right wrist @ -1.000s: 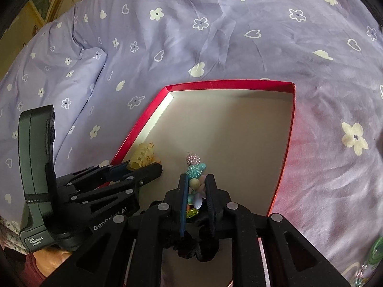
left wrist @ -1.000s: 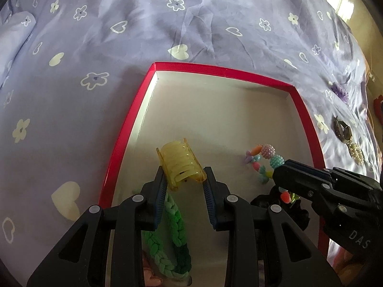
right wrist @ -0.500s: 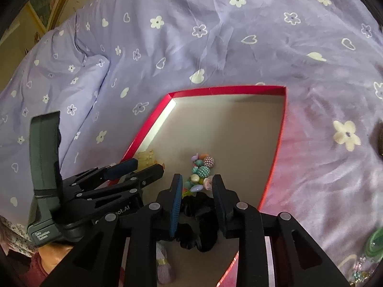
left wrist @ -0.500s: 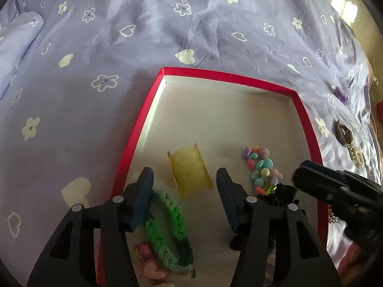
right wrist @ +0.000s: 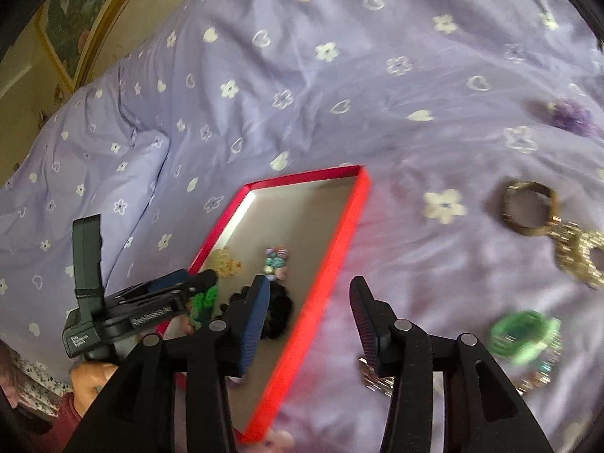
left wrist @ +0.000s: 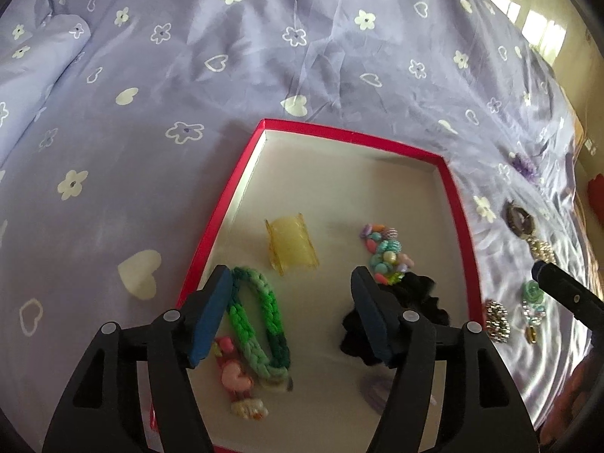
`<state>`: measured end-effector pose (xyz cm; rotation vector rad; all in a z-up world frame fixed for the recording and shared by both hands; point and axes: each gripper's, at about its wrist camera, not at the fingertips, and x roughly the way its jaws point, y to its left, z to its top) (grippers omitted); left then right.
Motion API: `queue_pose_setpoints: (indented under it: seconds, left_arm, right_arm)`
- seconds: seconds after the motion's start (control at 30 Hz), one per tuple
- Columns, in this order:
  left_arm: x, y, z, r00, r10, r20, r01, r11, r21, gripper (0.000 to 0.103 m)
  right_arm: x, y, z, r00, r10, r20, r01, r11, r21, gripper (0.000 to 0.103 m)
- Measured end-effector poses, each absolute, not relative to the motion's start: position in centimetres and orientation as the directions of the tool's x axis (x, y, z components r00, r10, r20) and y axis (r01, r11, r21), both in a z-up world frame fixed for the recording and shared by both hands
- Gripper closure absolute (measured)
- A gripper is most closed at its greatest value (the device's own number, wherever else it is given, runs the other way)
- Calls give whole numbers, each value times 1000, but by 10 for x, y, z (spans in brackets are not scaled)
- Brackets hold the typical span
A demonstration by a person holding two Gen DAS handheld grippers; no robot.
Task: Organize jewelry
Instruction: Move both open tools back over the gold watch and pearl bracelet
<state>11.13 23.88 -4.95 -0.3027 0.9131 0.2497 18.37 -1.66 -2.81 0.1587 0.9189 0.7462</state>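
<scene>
Both the left gripper (left wrist: pixel 290 294) and right gripper (right wrist: pixel 309 309) are gaping empty, the yellow clip (left wrist: pixel 291 245) lying at 12 o'clock inside the red tray (left wrist: pixel 458 211).

soft daylight, fisheye warp, motion blur

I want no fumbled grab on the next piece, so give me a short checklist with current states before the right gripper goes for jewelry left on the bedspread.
1. Right gripper open and empty: ok, jaws spread wide.
2. Left gripper open, holding nothing: ok.
3. Yellow translucent hair claw and pastel bead bracelet lying inside the red-rimmed shallow box: ok.
4. Pieces left outside on the purple floral bedspread: ok, a green bracelet and a gold-toned watch lie there.
5. Right gripper lined up with a piece: not ok, it straddles the box rim.
6. Sharp view of target: not ok, the green bracelet is blurred.
</scene>
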Motion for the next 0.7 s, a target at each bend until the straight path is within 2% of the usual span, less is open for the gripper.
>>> queue_pose_setpoints:
  seconds: [0.33,0.7]
  left_arm:
    - [102,213,-25,629,60,-775,-303,937,-174,36]
    - [112,156,-1,663,-17,-749,-180,967,-182,35]
  right_arm:
    - [180,-94,-33,458,584,-670,-410,808,424,53]
    - [183,-161,-35,522,520,-676,-313,854,415,53]
